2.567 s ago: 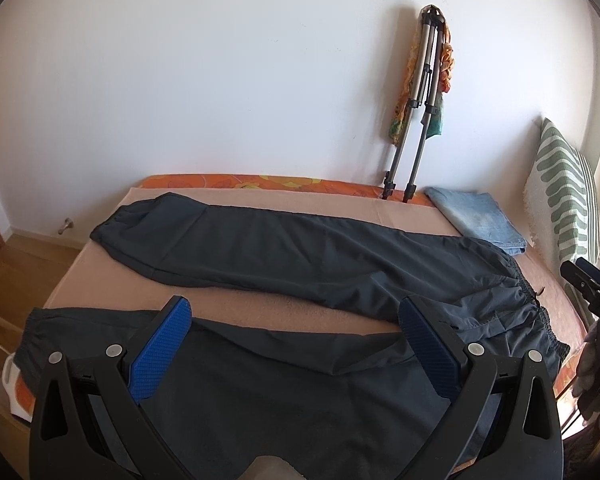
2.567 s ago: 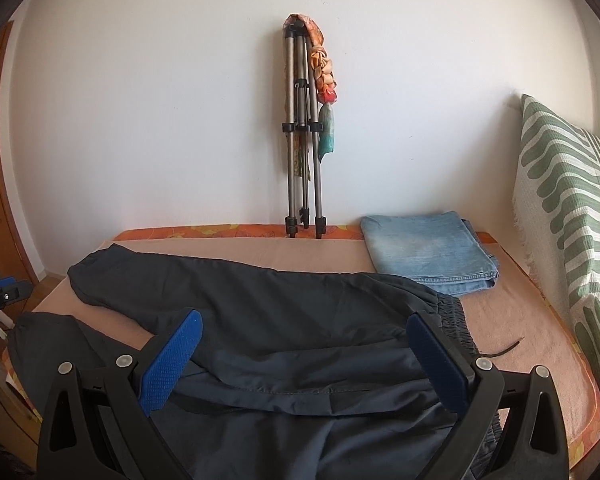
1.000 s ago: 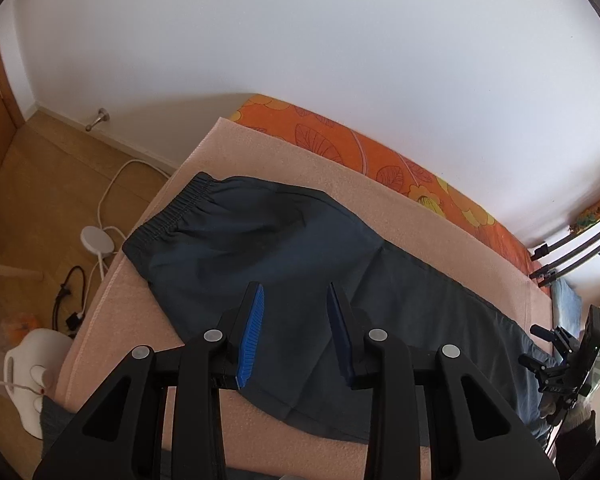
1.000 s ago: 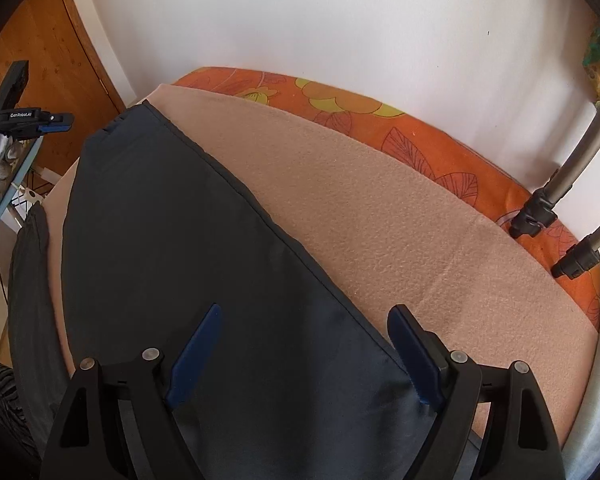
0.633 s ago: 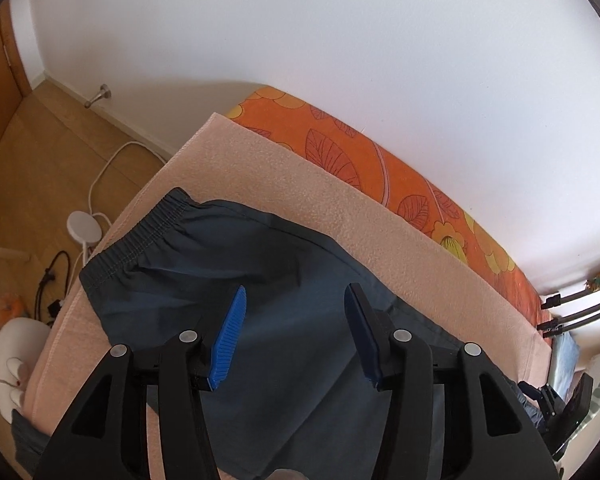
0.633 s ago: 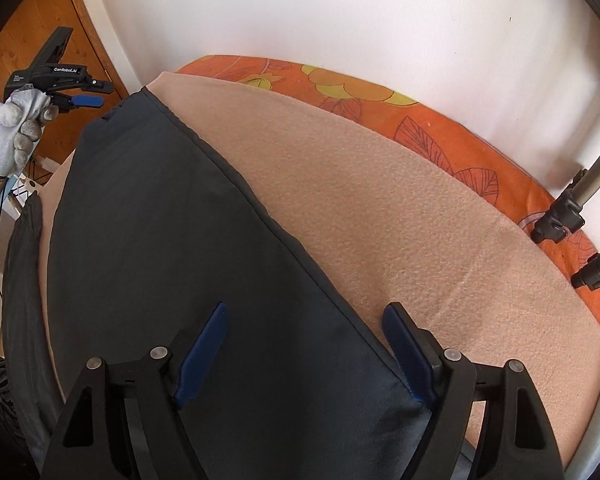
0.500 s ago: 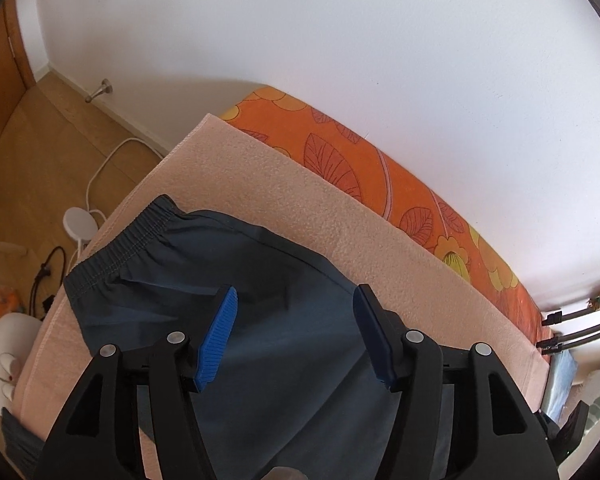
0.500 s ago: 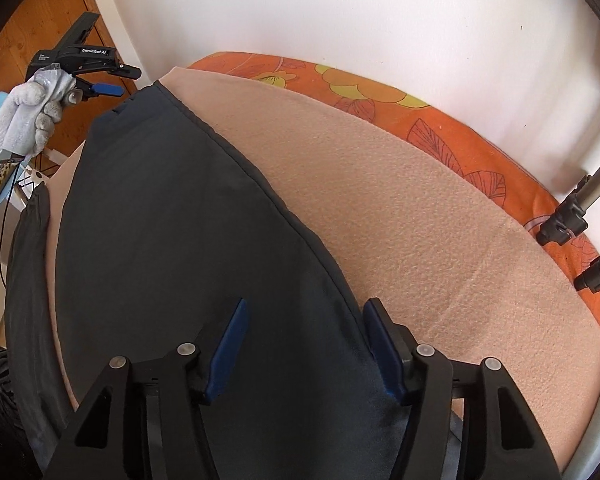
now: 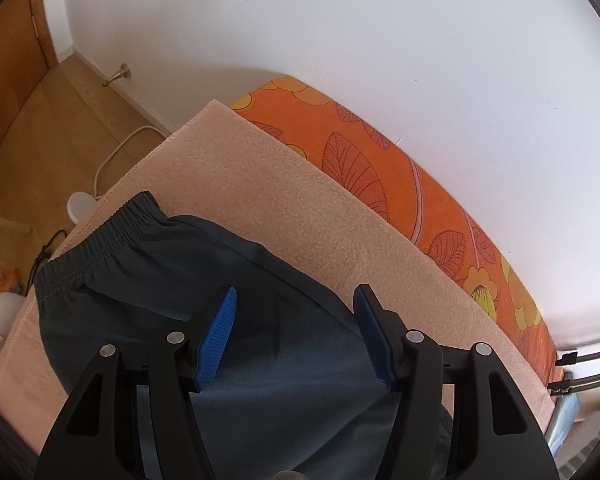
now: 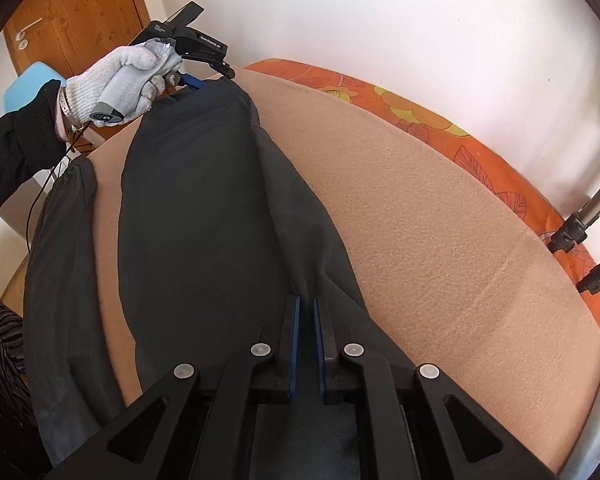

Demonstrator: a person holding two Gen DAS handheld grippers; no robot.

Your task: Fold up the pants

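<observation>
The right gripper [image 10: 304, 312] had just closed on a pinch of the pants [image 10: 204, 220], which lay on the blanket [image 10: 440, 240]. The left gripper [image 9: 294, 300] gaped empty at ten o'clock, near the cuff [image 9: 100, 236]; it should probably grip there before both lifted evenly.

Both wrist views steeply down, pants [image 9: 148, 264] shared

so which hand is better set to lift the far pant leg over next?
Right, probably. The right gripper has just closed its jaws on a pinch of the pants. The left gripper is open above the cuff, gripping nothing.
</observation>
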